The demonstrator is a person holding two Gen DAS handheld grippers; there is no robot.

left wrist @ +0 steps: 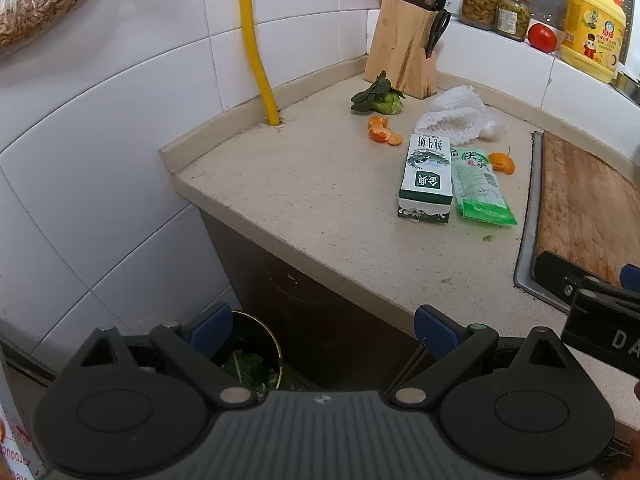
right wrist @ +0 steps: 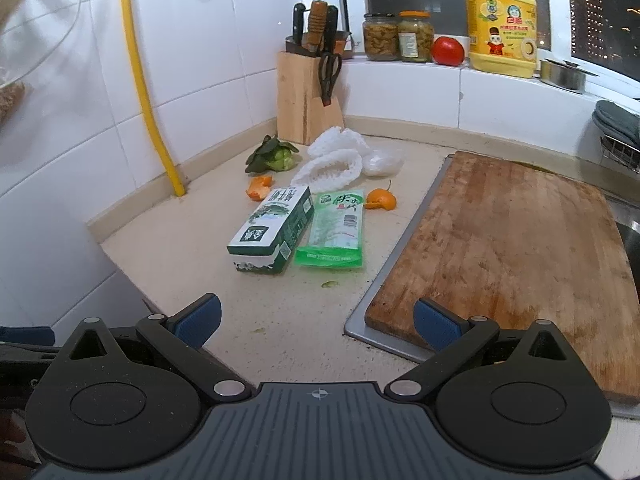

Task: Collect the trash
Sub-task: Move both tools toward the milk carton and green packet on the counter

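Left tongs [left wrist: 322, 330] spread wide, empty, hanging over bin [left wrist: 256, 356] on floor beside bench [left wrist: 320, 200]; greens already inside. Right tongs [right wrist: 318, 320] likewise agape, empty, above bench edge. Trash ahead on bench: milk carton [right wrist: 274, 232] touching green wrapper [right wrist: 334, 232]; orange peel [right wrist: 382, 200], foam net [right wrist: 336, 158], vegetable scrap [right wrist: 274, 156] beyond. Risk: gripping carton may drag wrapper along, dropping short of bin; flat wrapper likely slips.

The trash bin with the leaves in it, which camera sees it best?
The left wrist view. The trash bin sits below the counter edge, between the left gripper's fingers, green leaves inside. The right wrist view doesn't show it at all.
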